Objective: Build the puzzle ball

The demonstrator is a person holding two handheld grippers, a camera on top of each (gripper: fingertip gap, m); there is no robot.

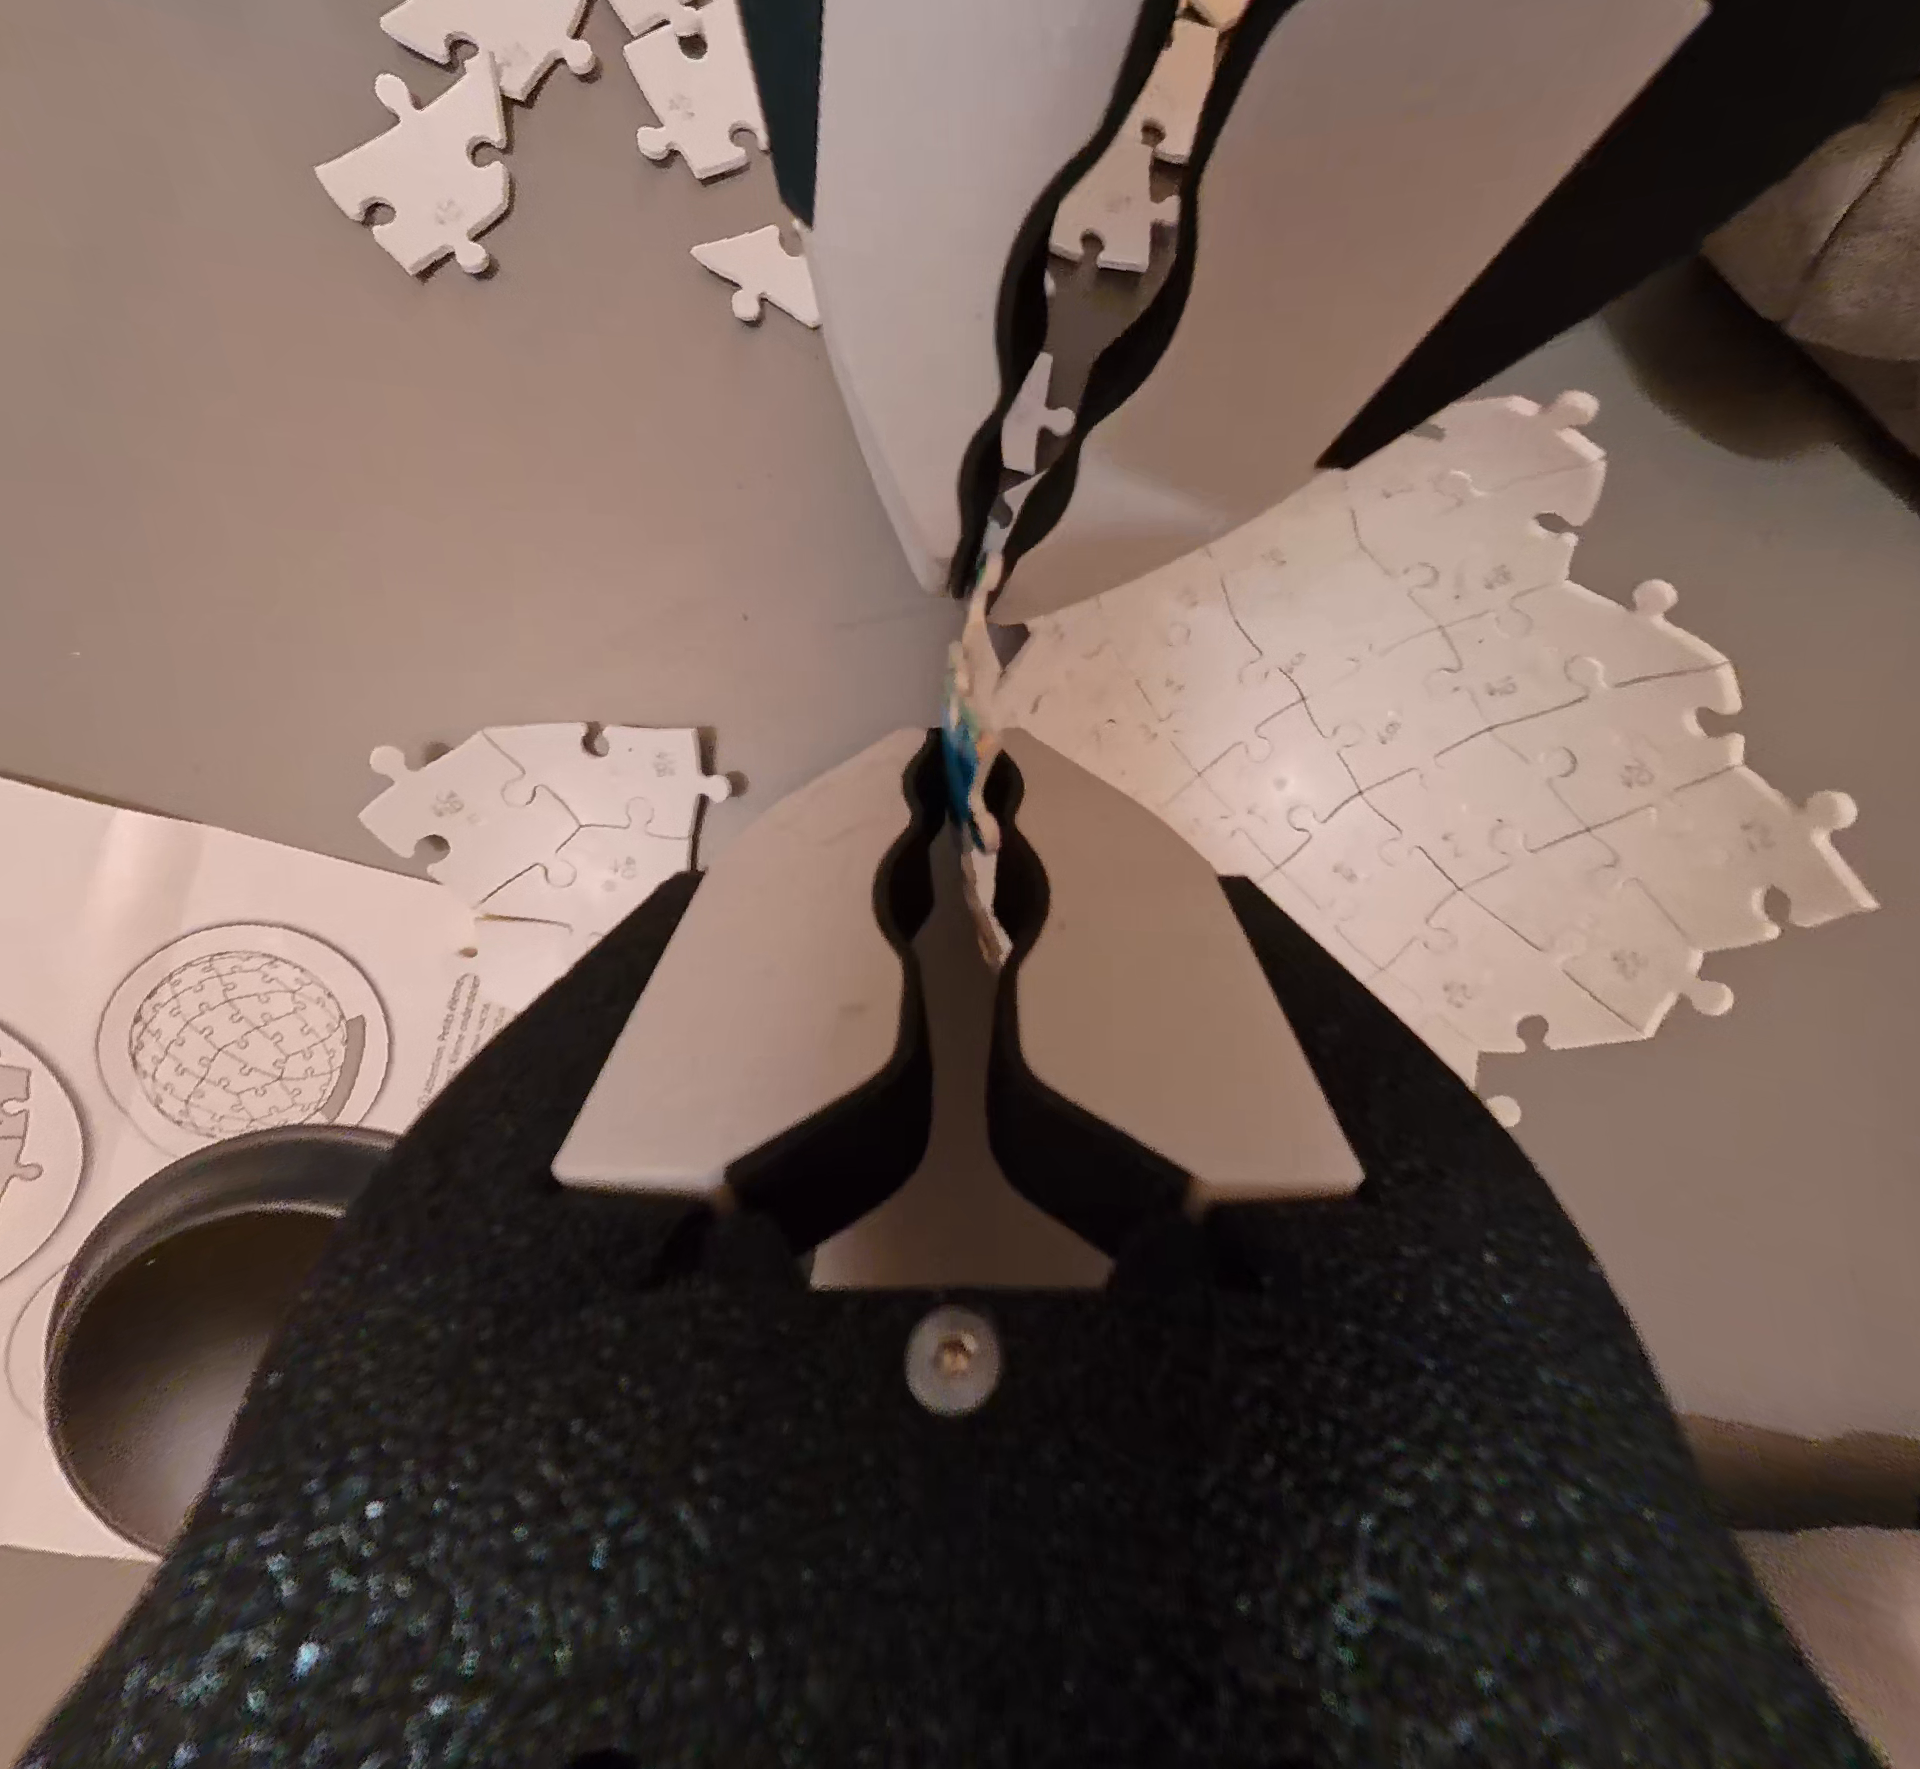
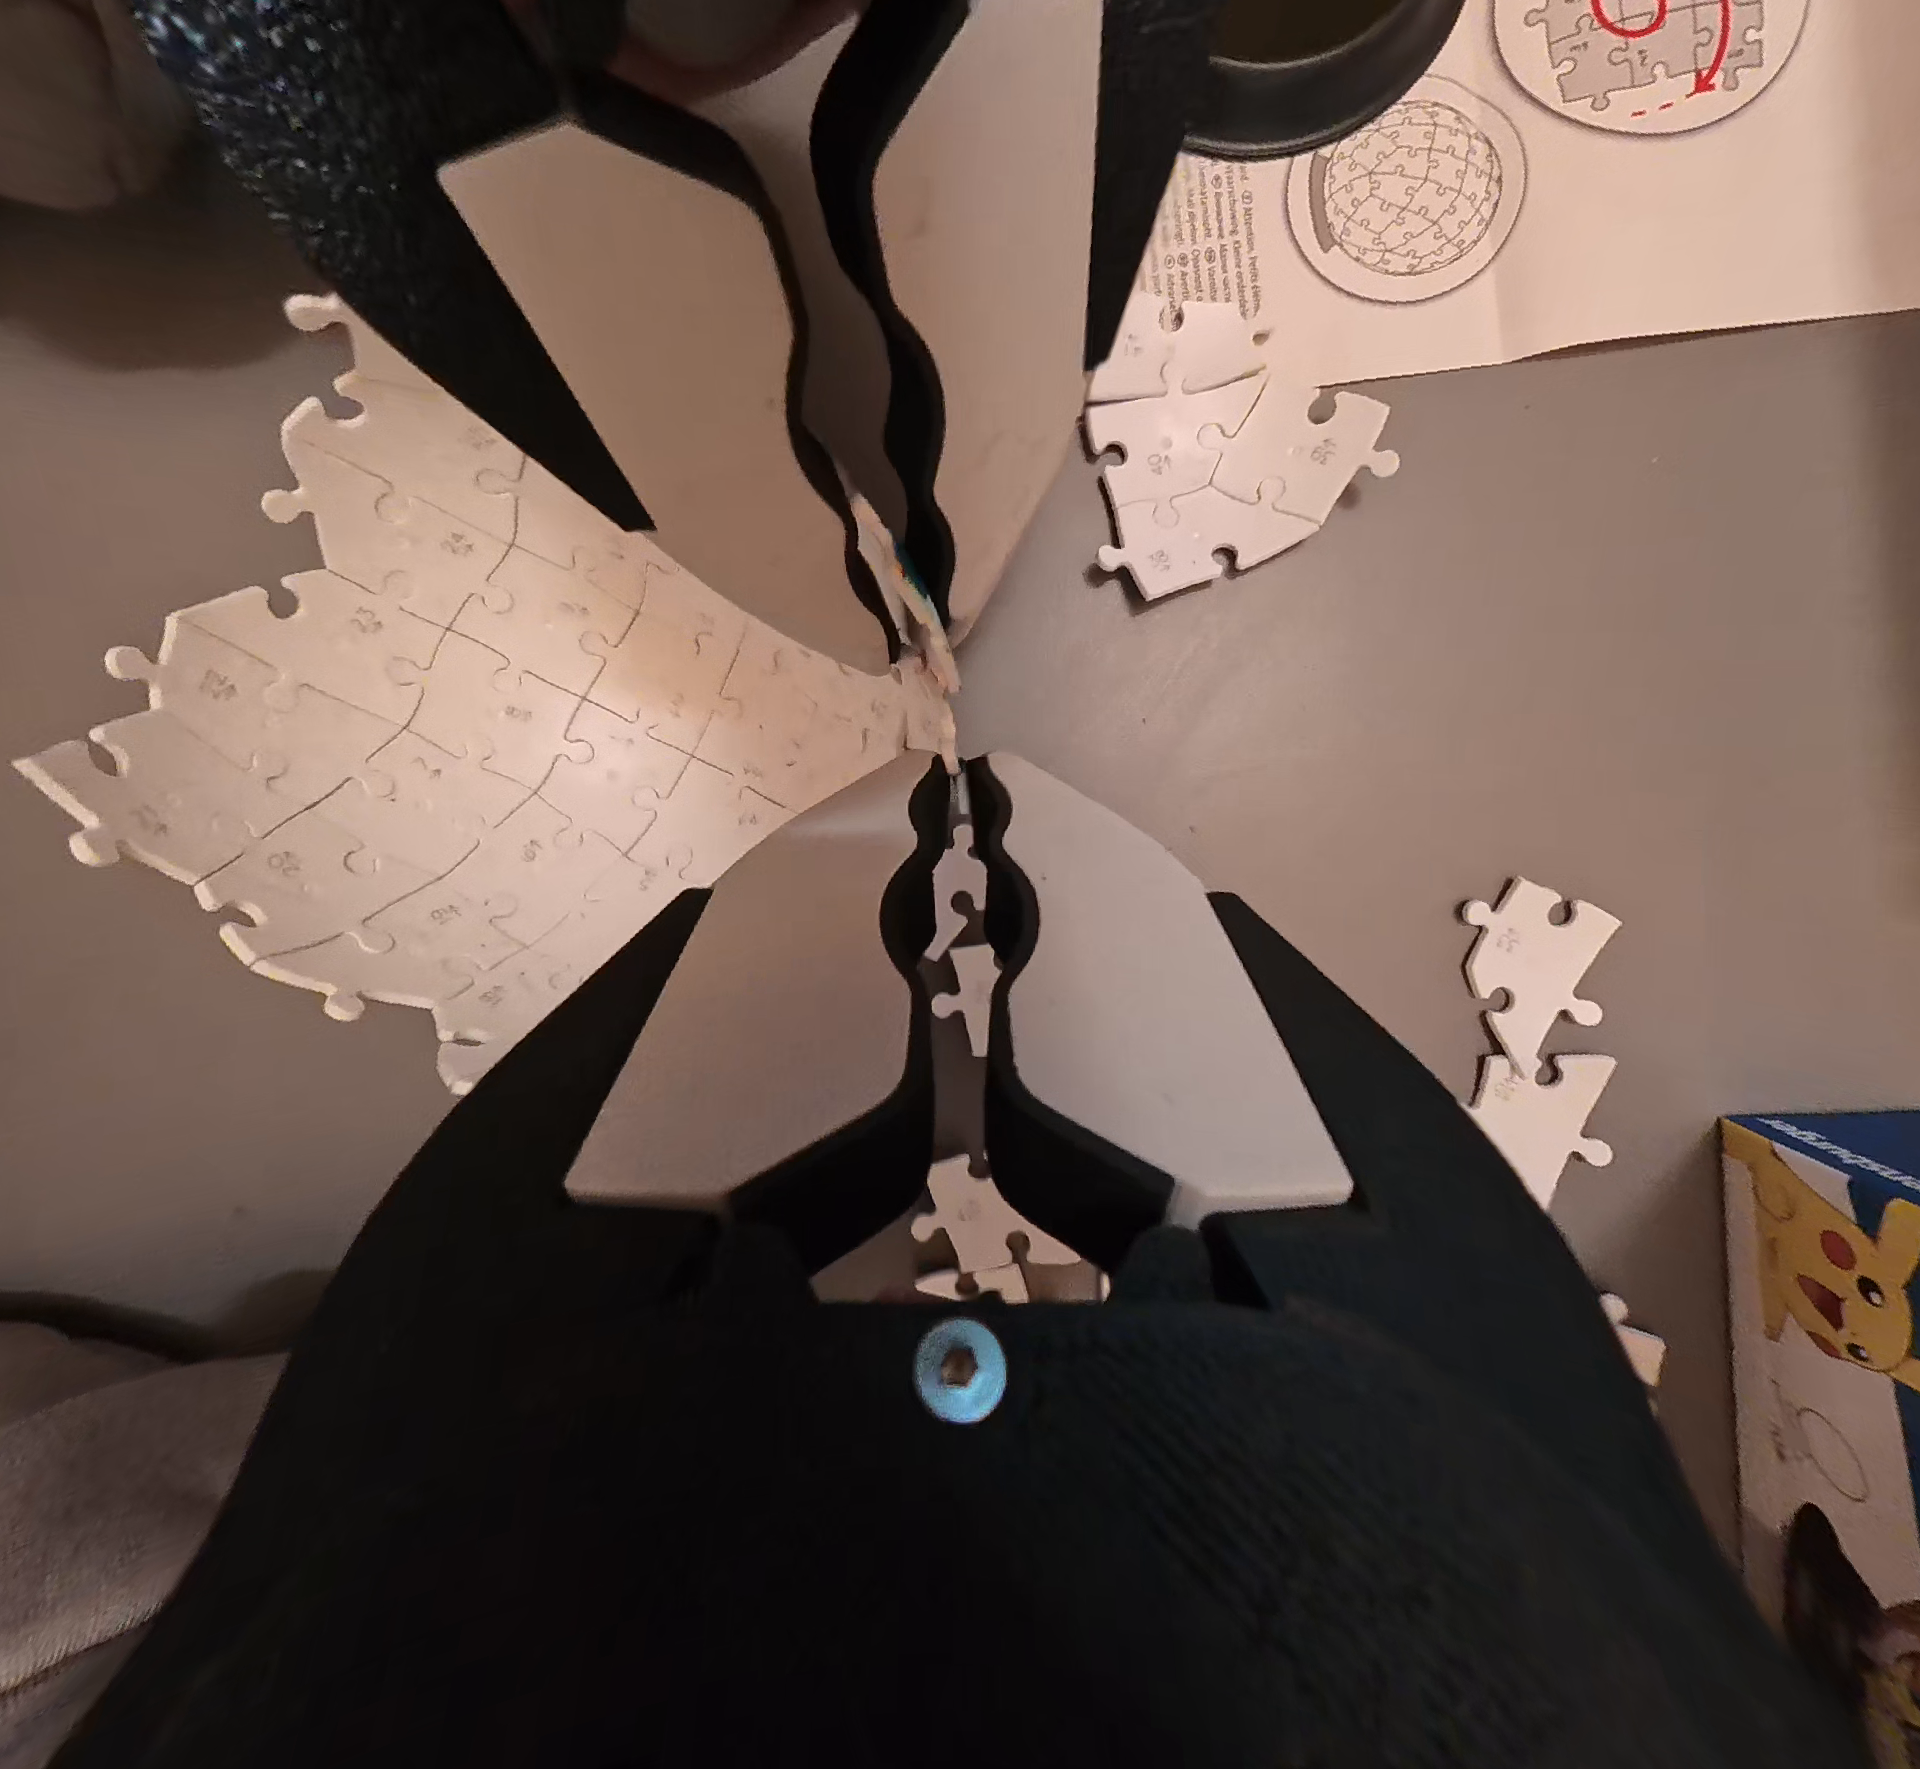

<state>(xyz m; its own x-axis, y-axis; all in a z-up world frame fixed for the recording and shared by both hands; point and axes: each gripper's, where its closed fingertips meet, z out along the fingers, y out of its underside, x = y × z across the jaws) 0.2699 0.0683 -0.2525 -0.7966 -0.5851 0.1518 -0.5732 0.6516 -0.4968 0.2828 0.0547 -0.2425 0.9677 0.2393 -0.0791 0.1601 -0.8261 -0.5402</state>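
A: Where's the puzzle ball at this moment?

B: Partly built. A large curved panel of joined pieces (image 1: 1455,784) lies white side up on the grey tabletop (image 1: 312,524), its narrow corner pointing at the spot where both tools meet.

A: And the left gripper (image 1: 966,784)?

B: Its jaws are pressed together on a single puzzle piece (image 1: 971,846) held edge-on (a sliver of blue print shows along it). That piece touches the panel's corner.

A: The right gripper (image 2: 961,784)?

B: It faces the left one tip to tip. Its jaws sit nearly together at the same corner, but whether they actually pinch anything I cannot tell; only loose pieces on the tabletop show through the gap behind the tips.

A: What else is around?

B: A small joined cluster (image 2: 1226,472) lies beside the instruction sheet (image 2: 1662,244), a dark round stand (image 2: 1351,57) rests on that sheet, loose pieces (image 1: 488,57) lie scattered farther off, and the puzzle box (image 2: 1829,1356) stands at the edge of the right wrist view.
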